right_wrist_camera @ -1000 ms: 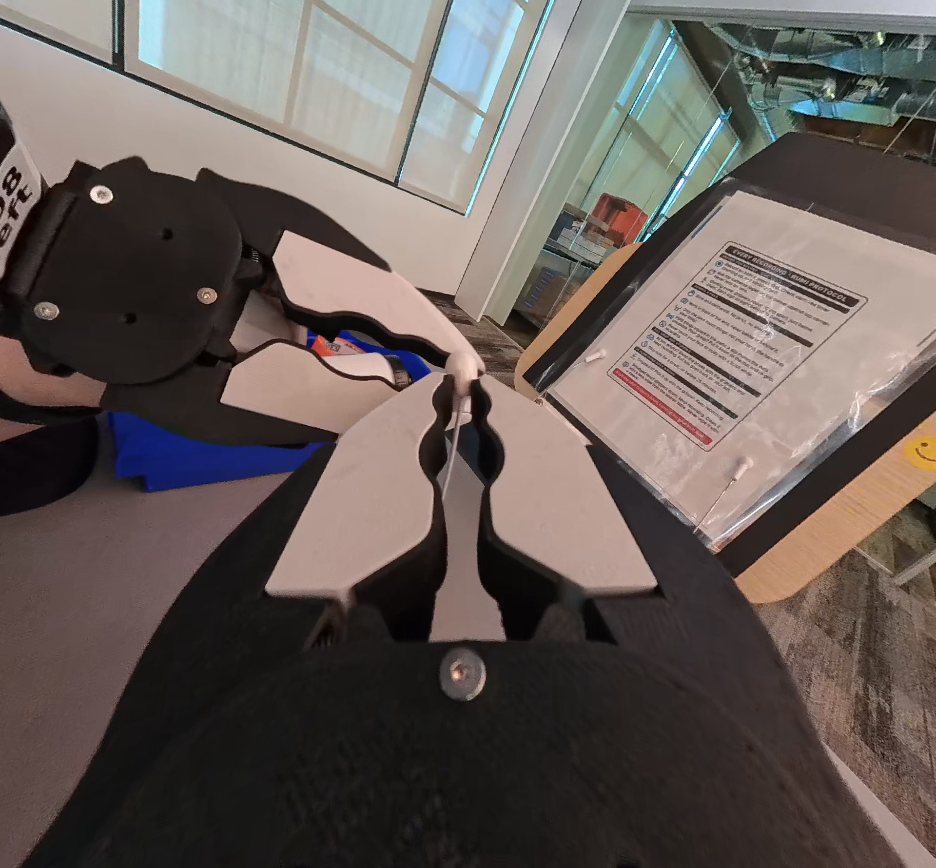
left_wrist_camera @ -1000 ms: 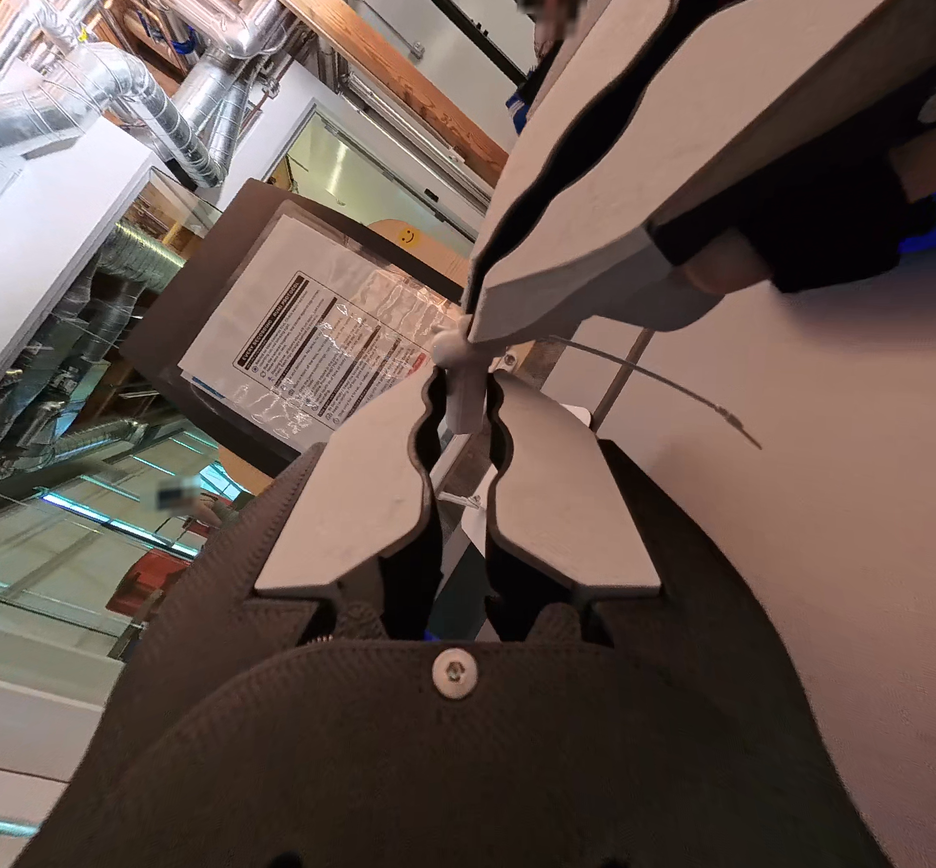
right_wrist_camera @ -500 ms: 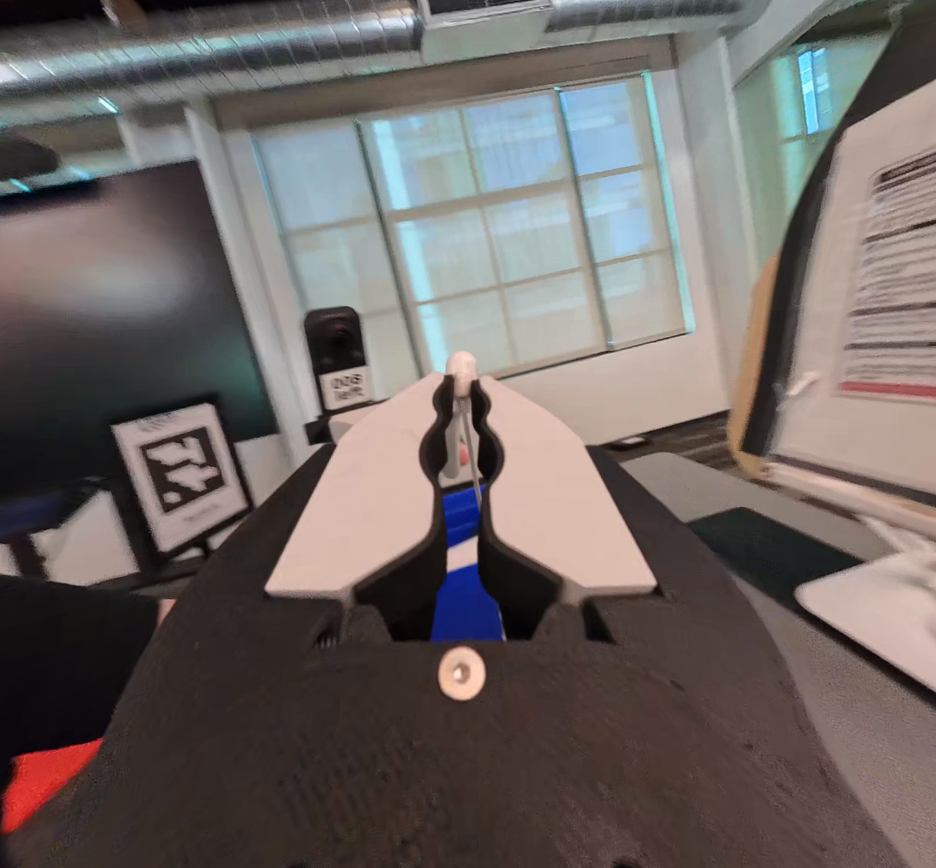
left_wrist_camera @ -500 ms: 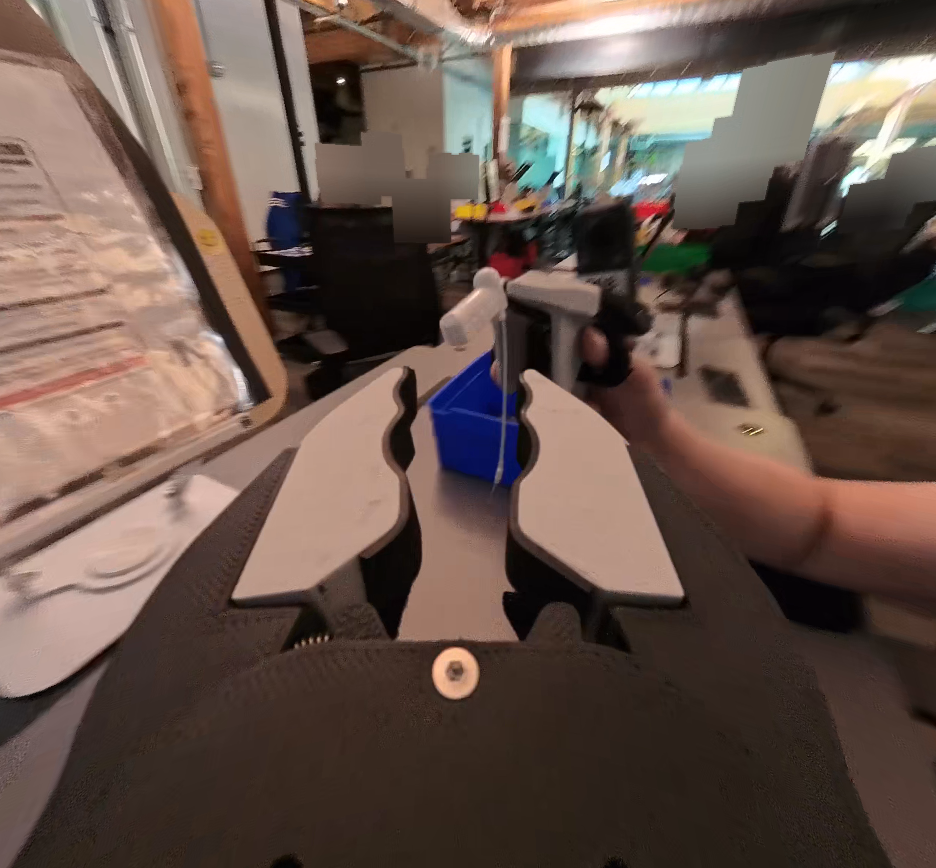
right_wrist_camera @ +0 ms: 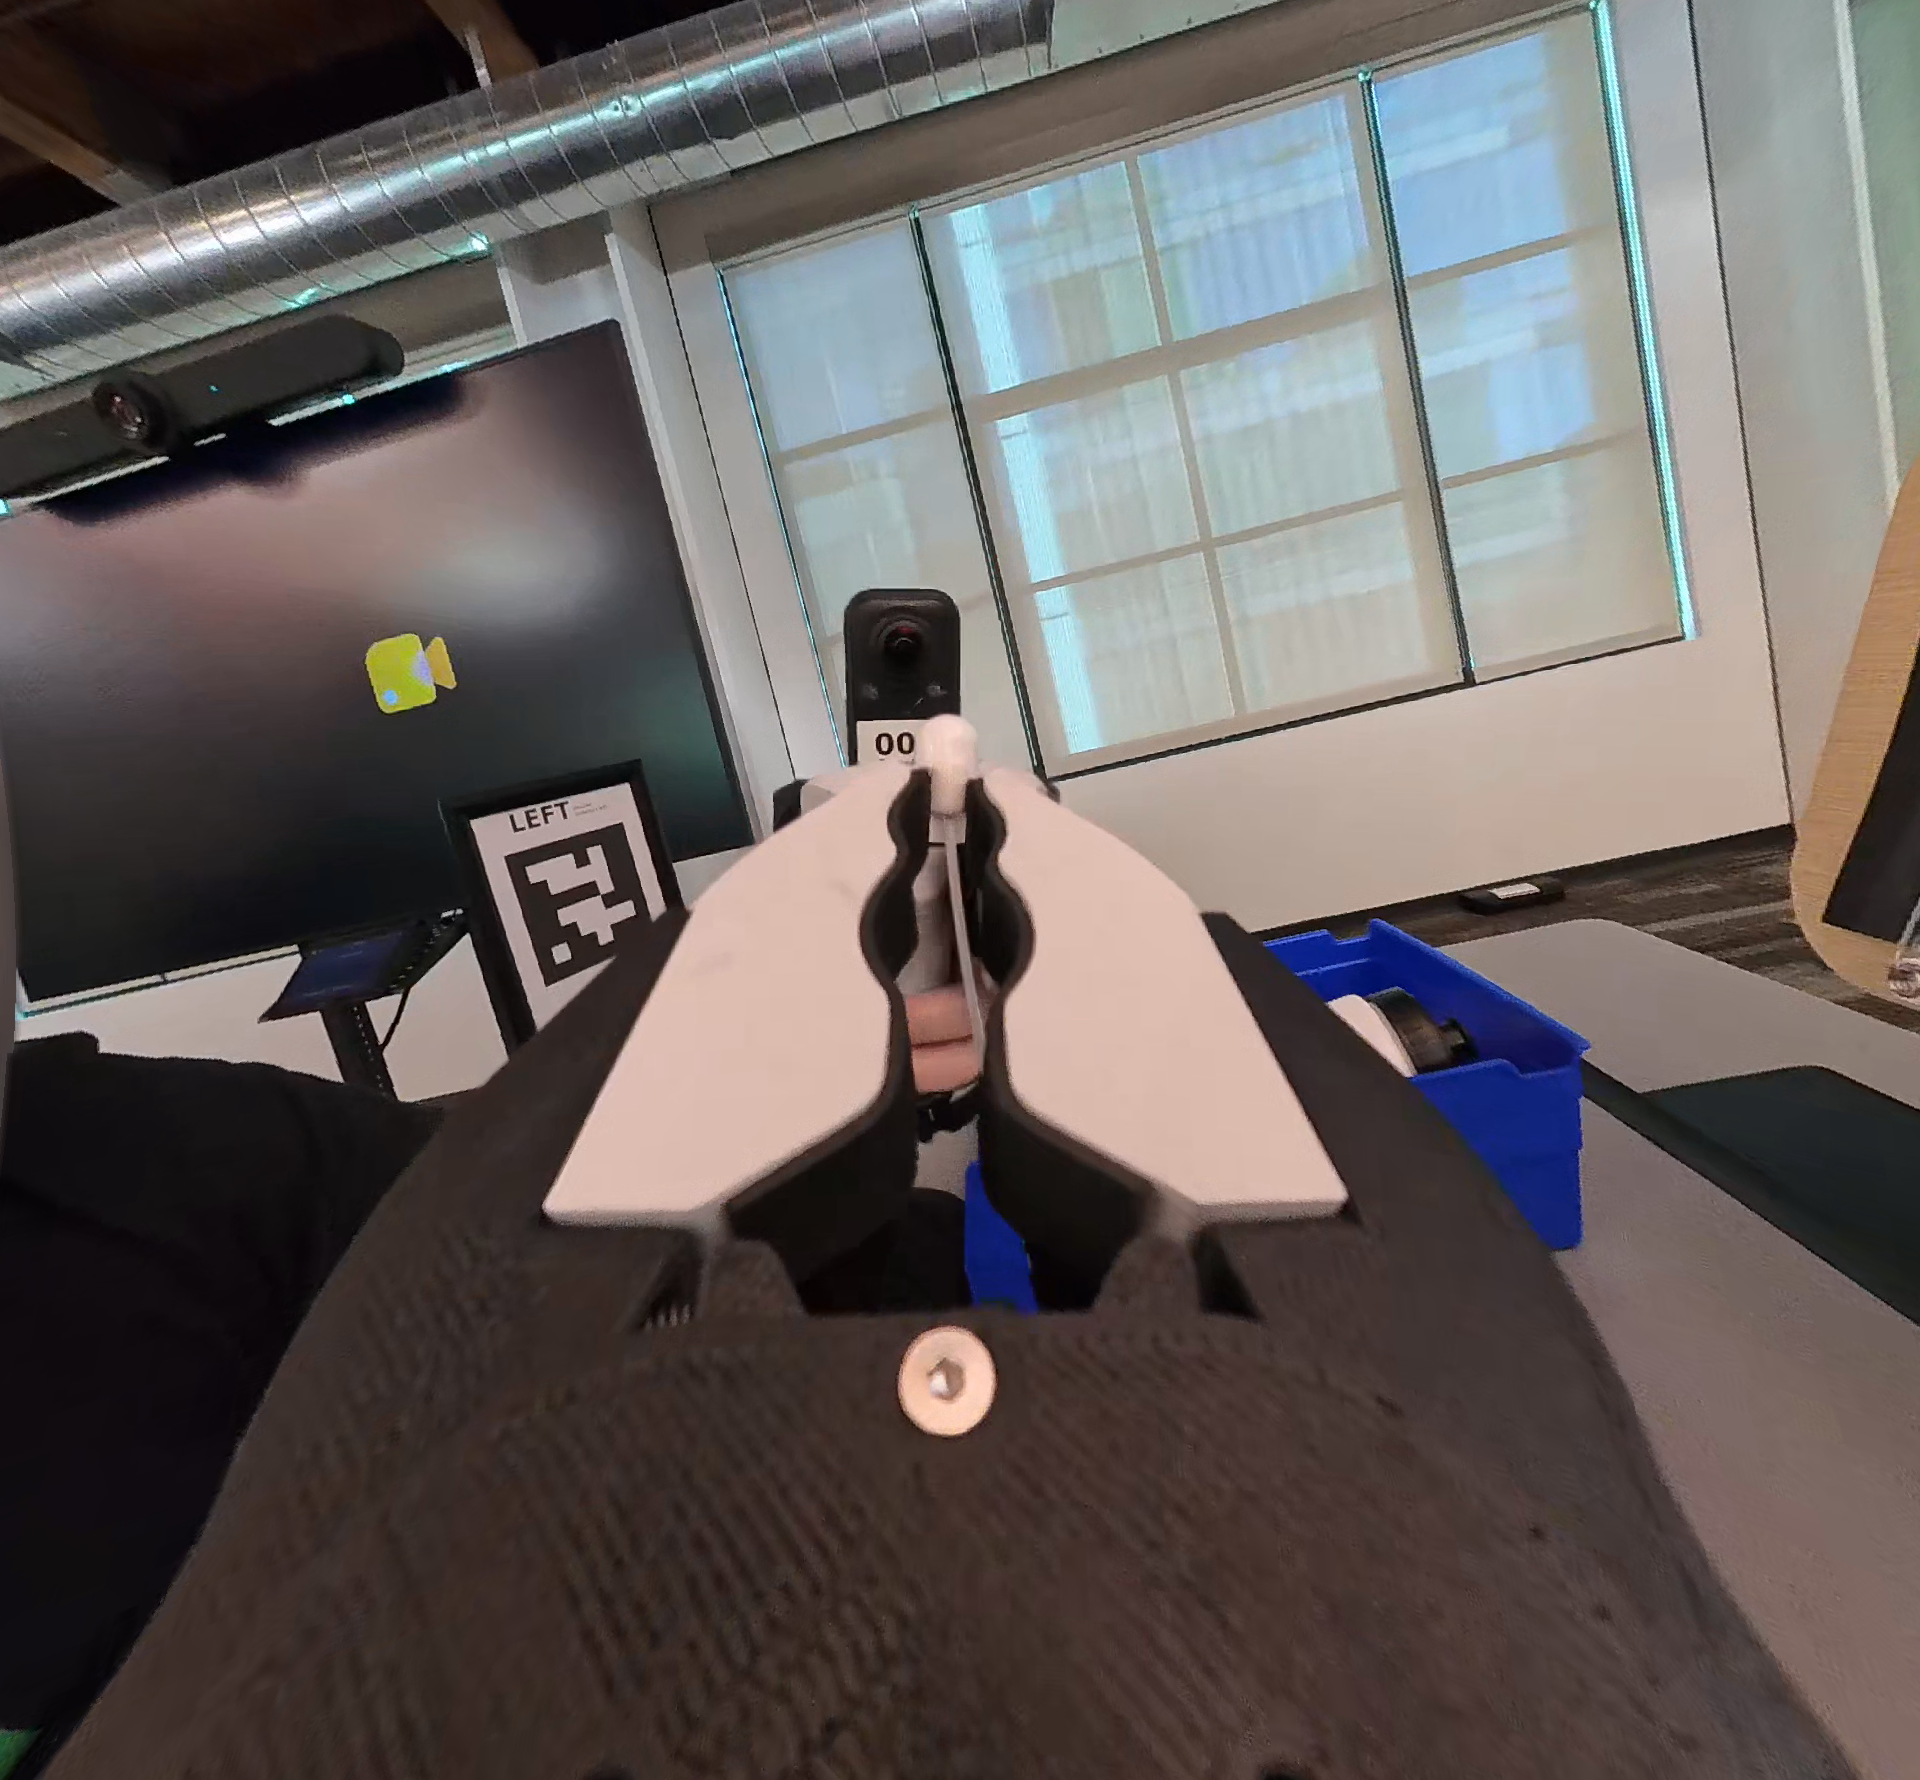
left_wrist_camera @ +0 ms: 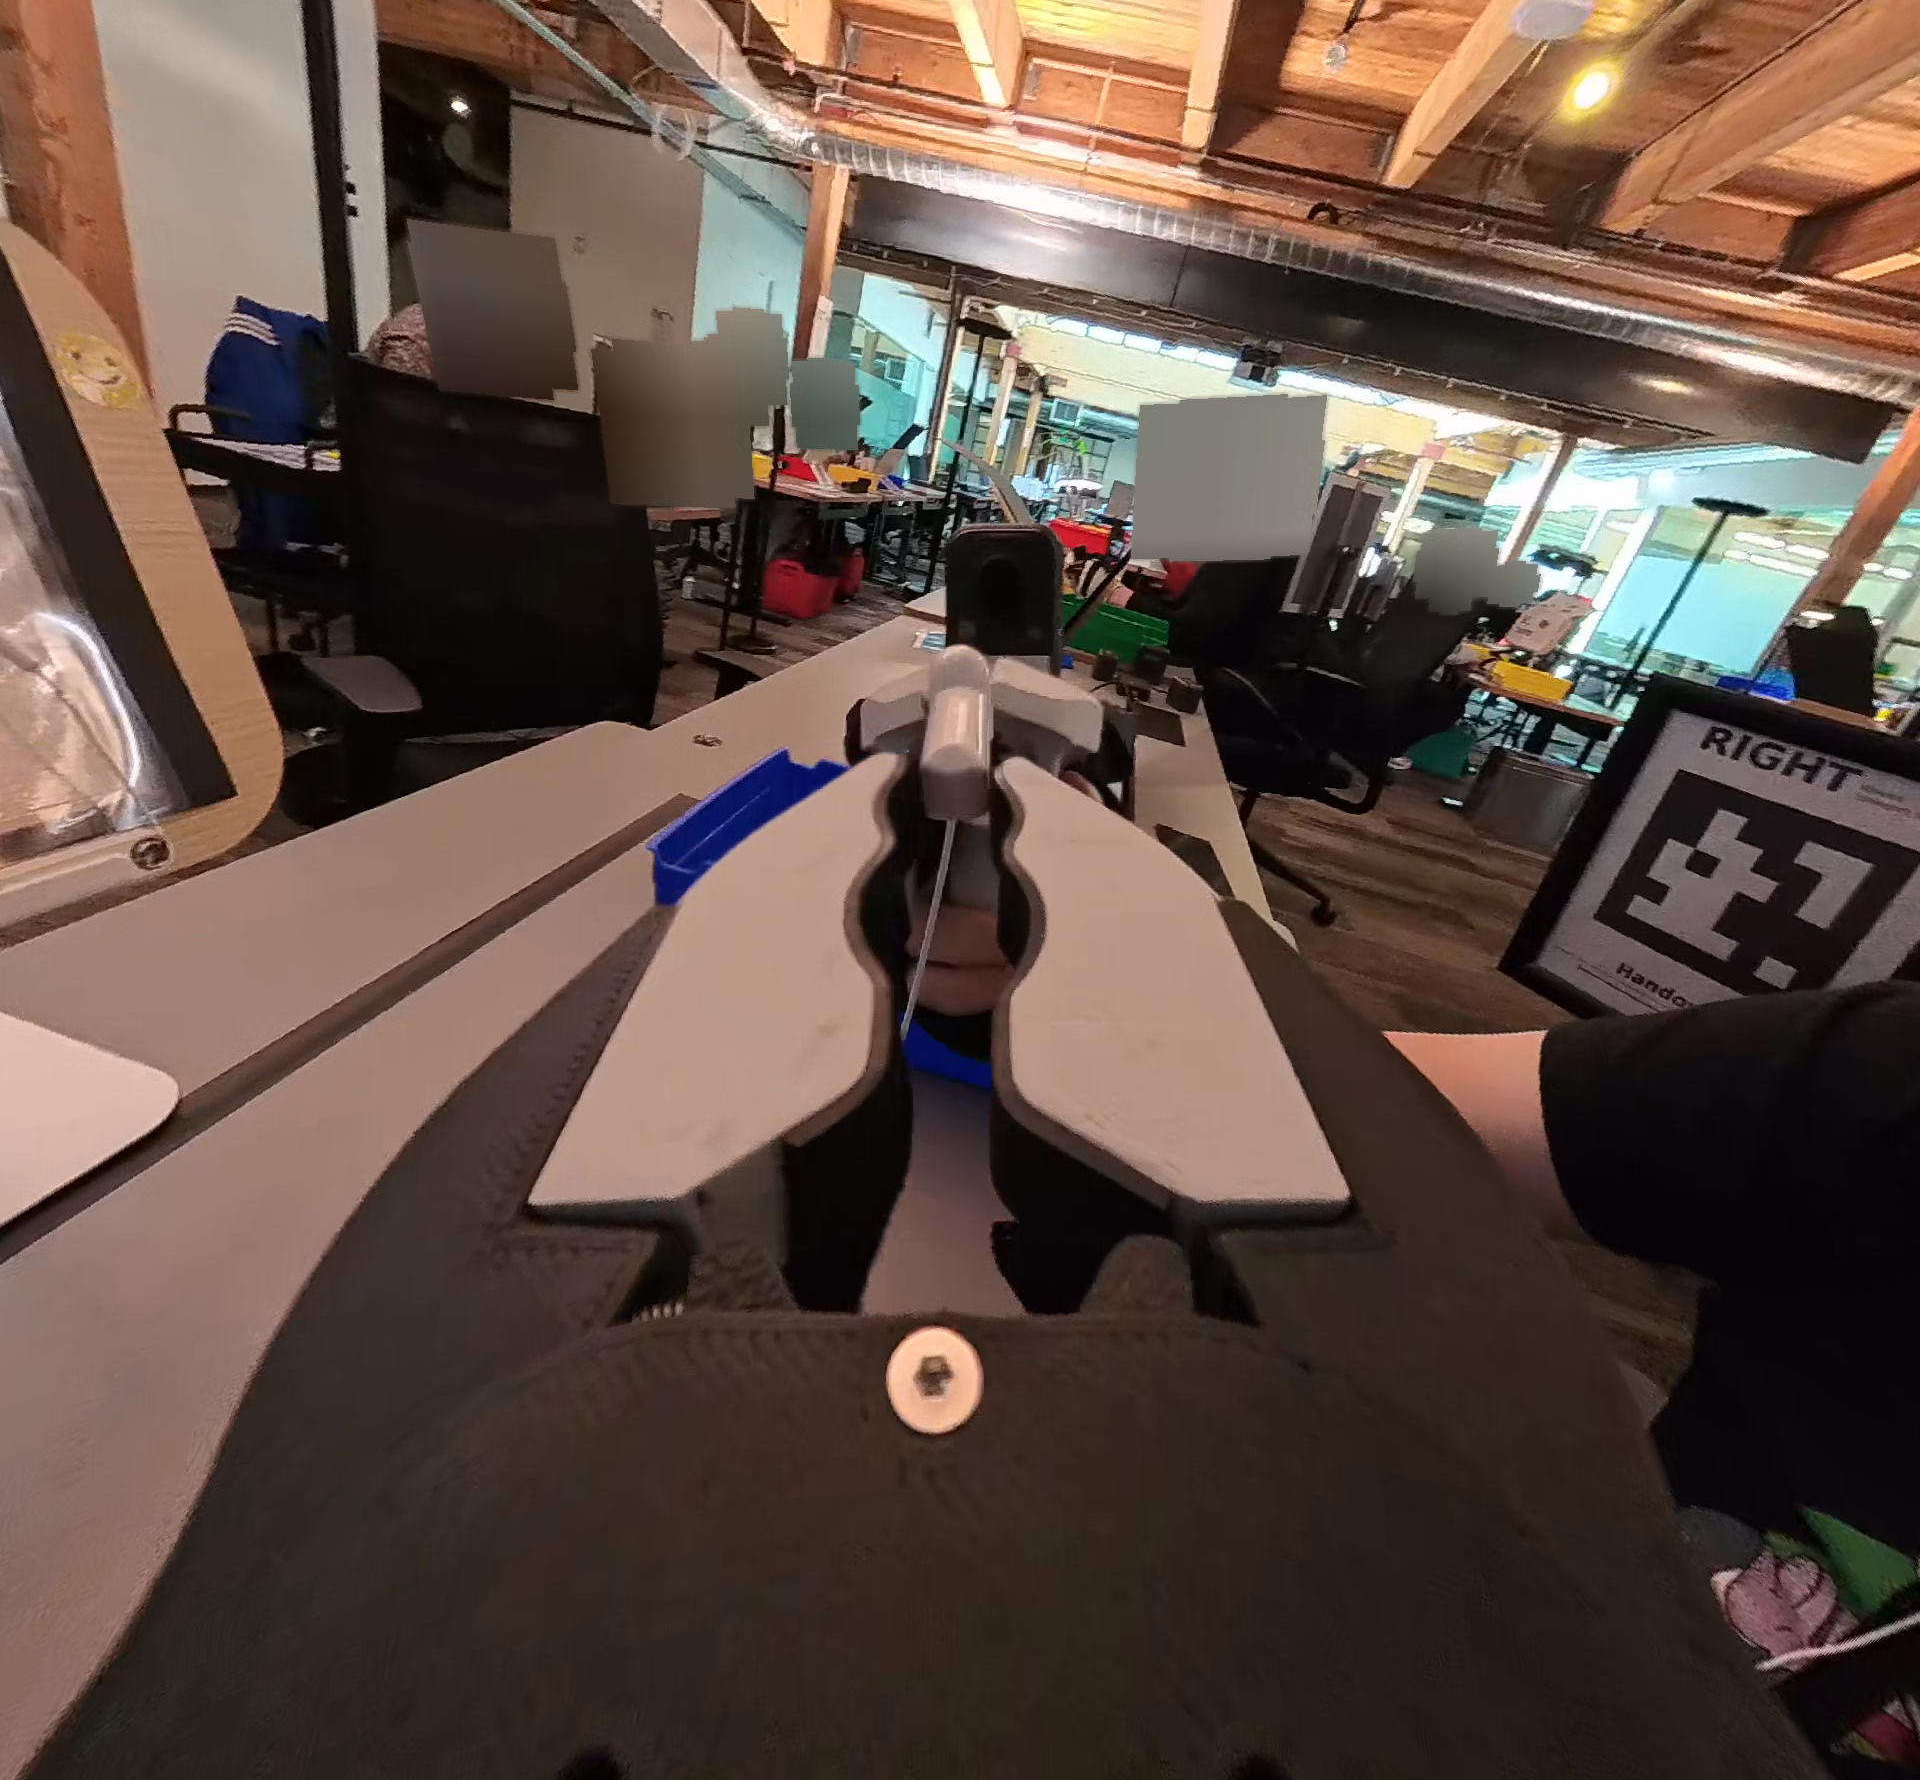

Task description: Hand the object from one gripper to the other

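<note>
Both grippers met nose to nose, the right gripper [right_wrist_camera: 951,795] clamped on the small white plastic tag [right_wrist_camera: 948,762], the left gripper [left_wrist_camera: 951,774] closing around its stiff, light body.

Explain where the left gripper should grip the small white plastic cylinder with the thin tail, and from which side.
Probably the small white plastic cylinder, on its free end facing the left gripper, coming from opposite the right gripper, which pinches its far end. The thin tail looks too flimsy.
</note>
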The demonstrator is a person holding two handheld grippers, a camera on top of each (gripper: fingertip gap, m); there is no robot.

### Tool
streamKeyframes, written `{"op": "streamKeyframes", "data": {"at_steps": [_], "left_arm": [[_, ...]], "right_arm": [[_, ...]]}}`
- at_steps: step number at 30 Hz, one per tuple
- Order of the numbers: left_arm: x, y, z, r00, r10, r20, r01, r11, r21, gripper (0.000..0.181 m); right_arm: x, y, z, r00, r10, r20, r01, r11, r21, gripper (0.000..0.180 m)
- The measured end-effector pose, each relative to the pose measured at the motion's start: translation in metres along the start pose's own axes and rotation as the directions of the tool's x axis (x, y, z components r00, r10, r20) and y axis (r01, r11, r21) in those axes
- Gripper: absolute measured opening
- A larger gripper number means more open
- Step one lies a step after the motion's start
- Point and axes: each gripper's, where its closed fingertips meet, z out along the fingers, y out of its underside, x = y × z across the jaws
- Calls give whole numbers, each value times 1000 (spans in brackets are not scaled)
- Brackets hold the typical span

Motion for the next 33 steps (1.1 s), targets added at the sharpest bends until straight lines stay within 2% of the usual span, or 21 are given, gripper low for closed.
{"op": "streamKeyframes", "data": {"at_steps": [2, 4, 6, 8, 10, 12, 15, 17, 20, 24, 26, 30, 31, 33], "left_arm": [[-1, 1, -1, 1000, 11, 3, -11, 1000, -12, 11], [-5, 2, -2, 999, 32, 30, -31, 999, -34, 11], [-9, 2, -4, 996, 59, 64, -56, 997, -52, 11], [-12, 3, -6, 992, 80, 95, -73, 994, -79, 11], [-17, 7, -7, 987, 91, 131, -75, 989, -125, 11], [-23, 12, -8, 977, 116, 176, -85, 981, -174, 10], [-27, 21, -8, 968, 131, 215, -78, 968, -241, 11], [-27, 28, -7, 966, 128, 224, -62, 958, -280, 11], [-26, 37, -4, 968, 114, 222, -37, 946, -323, 11], [-22, 45, -1, 975, 90, 203, -13, 936, -352, 11], [-22, 46, -1, 975, 96, 198, -19, 932, -361, 11], [-19, 39, 1, 980, 110, 168, -51, 946, -320, 15], [-19, 35, 0, 979, 115, 170, -60, 952, -299, 26], [-15, 26, 0, 979, 131, 157, -88, 963, -253, 42]], "right_arm": [[1, 2, 0, 1000, -15, -7, 15, 1000, -13, 7], [6, 4, 0, 992, -112, -58, 109, 993, -47, 8], [10, 4, -1, 950, -283, -130, 271, 957, -103, 24], [11, 7, 0, 855, -490, -169, 452, 865, -220, 34], [7, 11, 1, 697, -702, -148, 630, 698, -342, 35], [1, 14, 3, 474, -875, -98, 772, 467, -431, 35], [-3, 30, 6, 216, -975, 47, 827, 158, -540, 31], [4, 35, 6, 104, -990, 92, 795, 27, -606, 30], [13, 43, 5, 8, -989, 149, 751, -92, -654, 27], [23, 51, 2, -61, -975, 215, 709, -194, -678, 15], [24, 52, 1, -59, -973, 222, 704, -199, -682, 15], [24, 46, 0, -11, -984, 180, 706, -135, -695, 15], [25, 42, -1, -7, -988, 157, 706, -116, -698, 15], [25, 38, -1, 89, -992, 88, 725, 5, -689, 14]]}}
